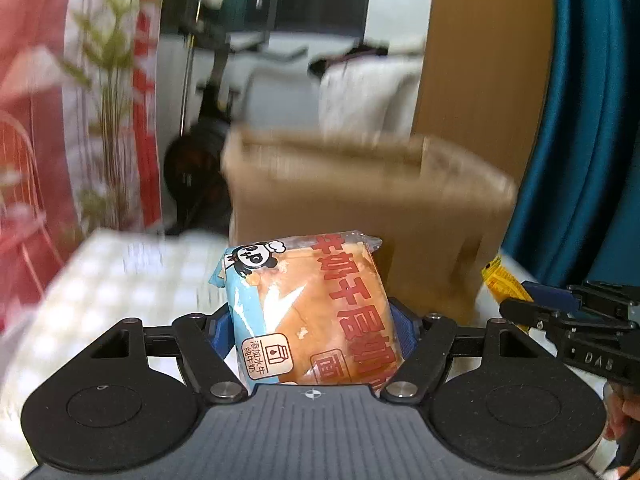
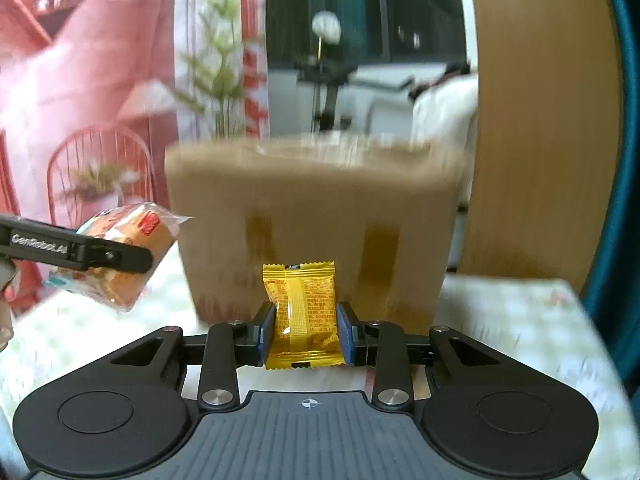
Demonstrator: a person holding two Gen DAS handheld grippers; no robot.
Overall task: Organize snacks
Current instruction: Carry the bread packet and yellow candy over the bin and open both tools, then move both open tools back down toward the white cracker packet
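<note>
Hand-held gripper on the left [image 1: 316,320] is clamping a bread pack [image 1: 316,312], its blue pads pressing in on both sides of the wrapper, and is carrying it above the checked tabletop [image 1: 120,280] in front of a cardboard box [image 1: 360,200]. On the right, the other hand-held gripper [image 2: 306,332] is pinching a small yellow snack [image 2: 302,316] upright between its pads, narrowly closed on the packet, and is pointing it straight at the same box [image 2: 312,220]. In the right wrist view the bread pack [image 2: 132,256] is hanging off to the left, clear of the tabletop [image 2: 520,320] and just short of the box wall.

Both snacks are lifted and both appear to be heading for the box, so the picking-up looks done for these two items. Neither is over the opening yet; each is sitting lower than the rim, near the front wall. What seems to be left is raising them above the rim, releasing them inside, and then handling any further snacks. Whether anything is already in the box cannot be told, since its inside is hidden and the box is blurred in both views. No other loose snacks are showing on the visible tabletop.
</note>
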